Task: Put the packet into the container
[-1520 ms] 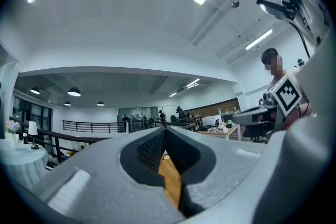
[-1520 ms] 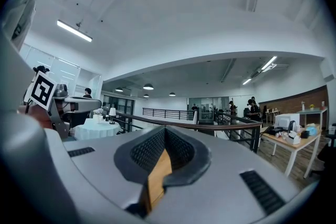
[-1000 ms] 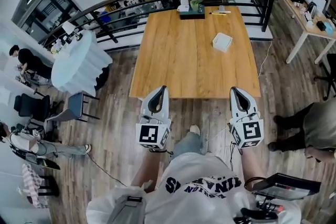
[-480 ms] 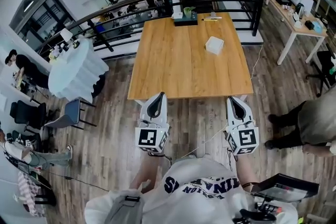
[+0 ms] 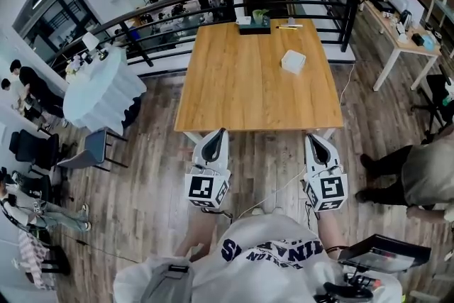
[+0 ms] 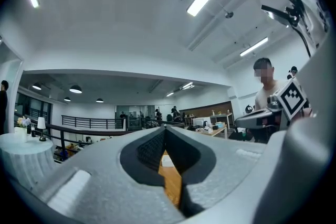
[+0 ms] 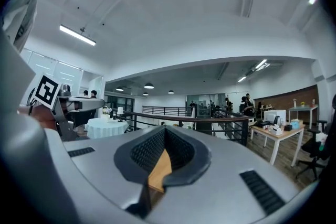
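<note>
Left grey plastic gripper [image 5: 216, 135] and right grey plastic gripper [image 5: 313, 141] are both hanging clenched and empty off the near edge of the light wooden table [image 5: 241, 92], cos the white square packet [image 5: 293, 61] is sitting too far off to grab

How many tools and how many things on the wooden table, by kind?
Tools: 2, left tool, right tool, both shut.
White box: 1
Dark tray, far edge: 1
Thin yellow stick: 1
Total: 5

Two grippers are counted (left gripper [image 5: 220, 130], right gripper [image 5: 310, 137]); one wooden table [image 5: 241, 85], one white container [image 5: 293, 61] and, seemingly, one dark tray [image 5: 255, 29] are noted.
</note>
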### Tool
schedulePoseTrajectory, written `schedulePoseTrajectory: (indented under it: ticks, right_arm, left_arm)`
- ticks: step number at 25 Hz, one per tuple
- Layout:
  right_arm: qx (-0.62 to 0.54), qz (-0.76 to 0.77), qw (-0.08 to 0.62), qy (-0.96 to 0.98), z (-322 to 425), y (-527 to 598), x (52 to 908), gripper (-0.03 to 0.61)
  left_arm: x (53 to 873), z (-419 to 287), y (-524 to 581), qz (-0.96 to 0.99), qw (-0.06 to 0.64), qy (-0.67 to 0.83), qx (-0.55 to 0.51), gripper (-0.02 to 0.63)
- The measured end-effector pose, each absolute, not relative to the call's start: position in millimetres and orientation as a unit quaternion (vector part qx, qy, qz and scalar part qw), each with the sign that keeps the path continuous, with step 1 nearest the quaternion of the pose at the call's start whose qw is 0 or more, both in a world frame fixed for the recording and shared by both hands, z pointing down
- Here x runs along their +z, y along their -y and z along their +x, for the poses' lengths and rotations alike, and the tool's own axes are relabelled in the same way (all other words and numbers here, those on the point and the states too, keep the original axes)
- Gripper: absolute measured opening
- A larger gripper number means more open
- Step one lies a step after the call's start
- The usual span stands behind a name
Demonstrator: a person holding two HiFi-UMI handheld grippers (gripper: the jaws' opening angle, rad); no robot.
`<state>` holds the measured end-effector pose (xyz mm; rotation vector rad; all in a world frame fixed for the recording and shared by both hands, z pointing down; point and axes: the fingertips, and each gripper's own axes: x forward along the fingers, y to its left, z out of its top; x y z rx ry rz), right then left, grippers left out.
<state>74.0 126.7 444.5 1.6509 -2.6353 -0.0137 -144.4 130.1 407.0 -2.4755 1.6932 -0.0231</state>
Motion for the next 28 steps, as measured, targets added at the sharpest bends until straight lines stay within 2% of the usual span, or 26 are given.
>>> schedulePoseTrajectory:
  ticks: [4, 21, 28]
  right_arm:
    - [-0.019, 0.527, 0.036, 0.849, 68, -133, 444, 0.008]
    - [0.021, 0.501, 0.016, 0.865, 58, -126, 439, 0.008]
    - [-0.013, 0.474, 0.027, 0.880, 36, -101, 419, 0.008]
  left_arm:
    - [408, -144, -134, -0.825, 0.068, -0.561, -0.004, 0.006]
    - [414, -150, -138, -0.827, 0.061, -0.559, -0.004, 0.006]
    - [408, -169, -129, -0.804, 0.061, -0.591, 0.012, 0.006]
